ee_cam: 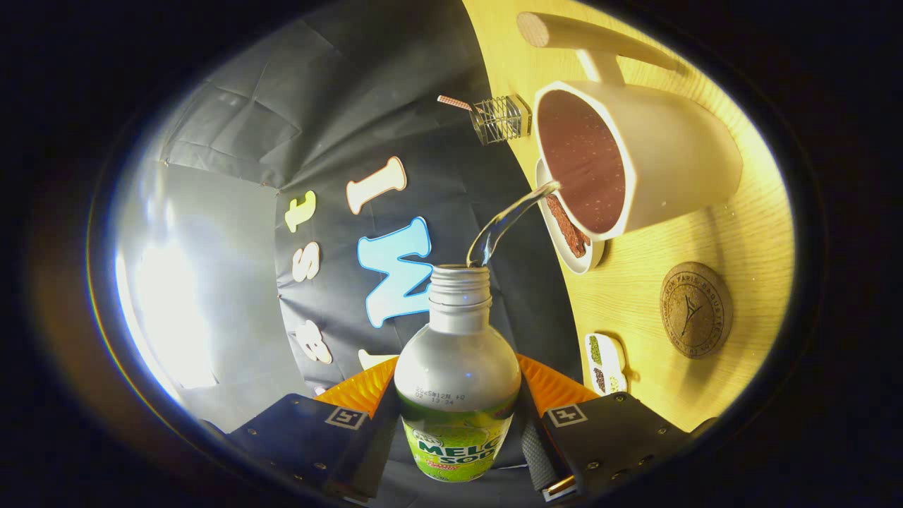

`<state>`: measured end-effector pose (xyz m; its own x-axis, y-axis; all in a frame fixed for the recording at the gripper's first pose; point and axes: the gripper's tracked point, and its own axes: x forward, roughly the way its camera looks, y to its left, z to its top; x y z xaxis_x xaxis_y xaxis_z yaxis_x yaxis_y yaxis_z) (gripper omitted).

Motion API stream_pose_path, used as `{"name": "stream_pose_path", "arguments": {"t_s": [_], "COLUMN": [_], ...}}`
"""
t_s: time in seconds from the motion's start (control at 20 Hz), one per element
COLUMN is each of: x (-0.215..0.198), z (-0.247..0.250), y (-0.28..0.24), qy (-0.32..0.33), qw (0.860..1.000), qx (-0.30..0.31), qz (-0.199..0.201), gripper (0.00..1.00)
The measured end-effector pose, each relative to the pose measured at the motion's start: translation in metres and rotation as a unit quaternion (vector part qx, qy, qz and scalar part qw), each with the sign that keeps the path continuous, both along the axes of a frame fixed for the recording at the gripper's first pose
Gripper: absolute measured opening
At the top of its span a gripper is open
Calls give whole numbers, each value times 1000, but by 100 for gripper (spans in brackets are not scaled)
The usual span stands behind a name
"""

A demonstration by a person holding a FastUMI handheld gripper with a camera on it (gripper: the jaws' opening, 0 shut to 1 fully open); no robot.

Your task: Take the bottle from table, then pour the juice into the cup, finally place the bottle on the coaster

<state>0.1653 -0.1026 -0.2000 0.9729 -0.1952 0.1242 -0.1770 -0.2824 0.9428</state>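
Observation:
My gripper is shut on a silver bottle with a green label, held between both fingers and tipped over, so the wooden table stands rotated on the right. A clear stream of liquid arcs from the bottle's open threaded mouth into the white cup, whose inside looks reddish brown. The cup has a wooden handle. A round cork coaster lies on the table beside the cup, nearer to my fingers.
A small white dish with dark red strips sits at the cup's rim side. A little wire basket stands beyond the cup. A small white tray with green and dark contents lies near the coaster.

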Motion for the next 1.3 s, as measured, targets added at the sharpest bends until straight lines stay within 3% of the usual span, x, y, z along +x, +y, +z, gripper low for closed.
{"name": "stream_pose_path", "arguments": {"t_s": [1.3], "x": [-1], "z": [14], "y": [-11], "qy": [-47], "qw": [993], "qx": [106], "qz": [-31], "gripper": [77]}}
